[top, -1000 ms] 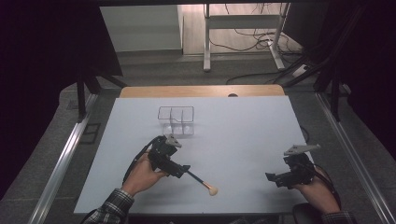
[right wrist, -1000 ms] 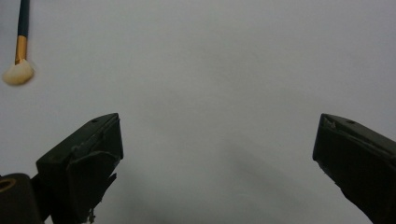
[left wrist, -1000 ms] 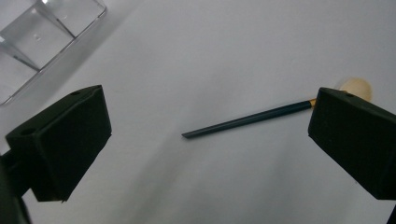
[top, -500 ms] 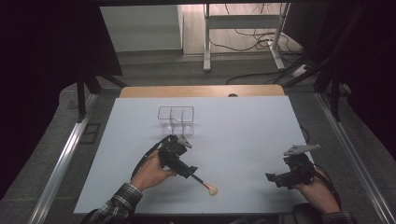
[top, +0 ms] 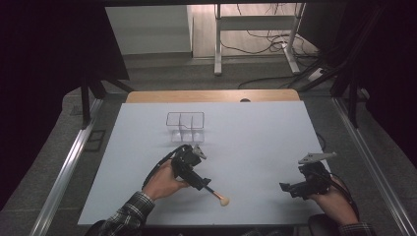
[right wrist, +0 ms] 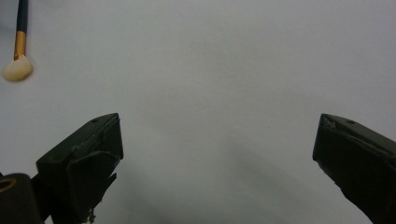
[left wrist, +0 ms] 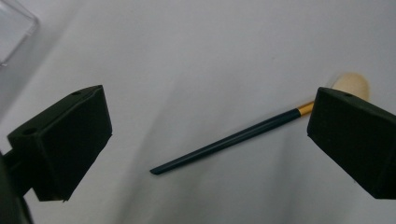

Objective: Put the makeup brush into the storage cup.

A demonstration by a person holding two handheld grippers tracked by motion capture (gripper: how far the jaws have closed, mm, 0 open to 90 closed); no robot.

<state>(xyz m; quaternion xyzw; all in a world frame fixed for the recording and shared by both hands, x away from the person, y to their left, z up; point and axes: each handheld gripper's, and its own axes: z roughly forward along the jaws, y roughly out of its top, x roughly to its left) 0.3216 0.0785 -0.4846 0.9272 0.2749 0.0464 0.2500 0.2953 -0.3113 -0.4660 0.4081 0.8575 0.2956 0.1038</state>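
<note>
White table [top: 255,142]: brush [top: 219,196], clear organizer [top: 185,127] (empty).

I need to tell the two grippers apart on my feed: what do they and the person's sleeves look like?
Both grippers are black, each with two blocky, wedge-shaped black jaws. The left gripper trails a black cable looping behind the hand. The right gripper carries a grey three-cornered plate on top, and the left has a smaller grey plate. The left sleeve is dark plaid; the right cuff looks plaid too.
</note>
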